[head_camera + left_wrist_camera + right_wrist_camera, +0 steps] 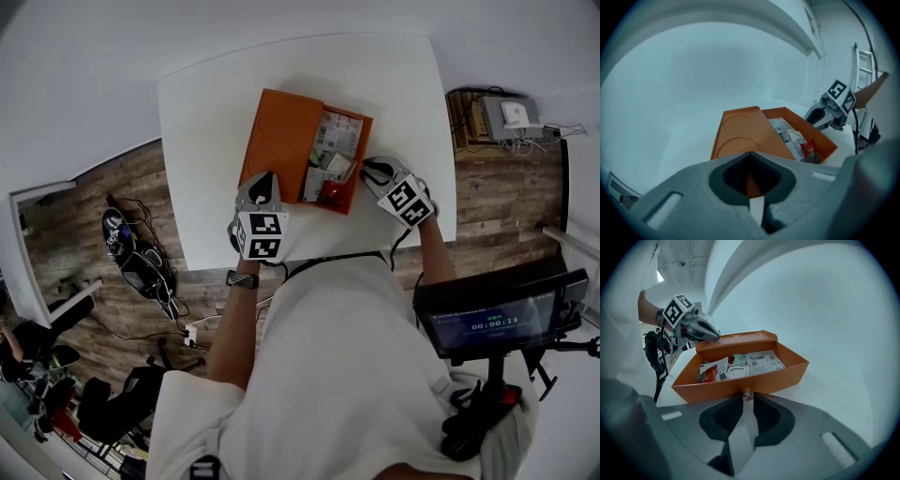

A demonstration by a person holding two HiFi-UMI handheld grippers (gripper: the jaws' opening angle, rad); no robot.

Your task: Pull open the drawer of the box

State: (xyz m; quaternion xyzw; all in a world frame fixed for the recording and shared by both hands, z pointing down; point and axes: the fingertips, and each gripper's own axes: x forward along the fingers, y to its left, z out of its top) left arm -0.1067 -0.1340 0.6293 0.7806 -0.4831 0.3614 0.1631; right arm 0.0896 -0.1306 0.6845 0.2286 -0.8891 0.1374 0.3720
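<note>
An orange box (286,136) lies on the white table (206,122). Its drawer (349,199) stands pulled out to the right and holds paper packets and a red sachet (708,374). My right gripper (747,398) is shut on the small clear knob (747,393) at the middle of the drawer's front wall (778,376); in the head view the right gripper (367,167) sits at the drawer's right end. My left gripper (265,180) rests against the box's near edge with its jaws together, and the orange lid (740,136) lies just beyond the left gripper (750,155).
The table's near edge (309,258) runs just behind both grippers. A dark screen (497,314) stands at the right, close to the person's arm. A shelf with devices and cables (506,117) is at the far right, and gear lies on the wooden floor (131,253) at the left.
</note>
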